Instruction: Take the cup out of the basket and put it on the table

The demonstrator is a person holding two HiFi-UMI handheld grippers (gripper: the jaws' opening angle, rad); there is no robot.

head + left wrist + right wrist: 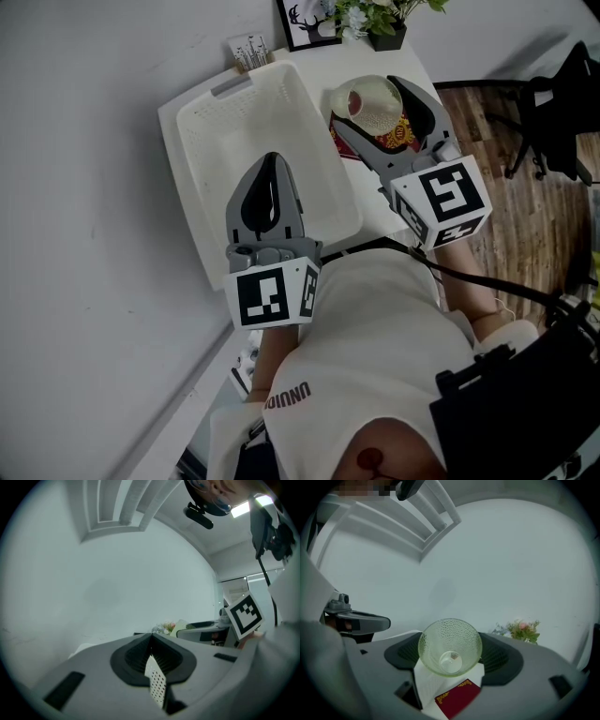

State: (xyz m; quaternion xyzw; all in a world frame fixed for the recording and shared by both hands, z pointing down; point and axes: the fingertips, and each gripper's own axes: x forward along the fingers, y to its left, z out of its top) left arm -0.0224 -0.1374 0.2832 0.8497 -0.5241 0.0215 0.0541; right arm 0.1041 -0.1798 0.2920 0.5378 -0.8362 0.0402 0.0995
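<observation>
Your right tongs point(380, 94) clamp the cup point(450, 645), clear of the basket point(234, 117) and over the bench point(319, 66) — lower it, then open. Left tongs point(151, 641) are pinched together on the basket wall.

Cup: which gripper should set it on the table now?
Right. The right gripper holds the cup outside the basket, over the table; the left gripper is shut, empty, over the basket.

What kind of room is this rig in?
Likely an office or studio corner: a white table against a plain wall, a framed picture and potted plant at its far end, an office chair on wood floor.
</observation>
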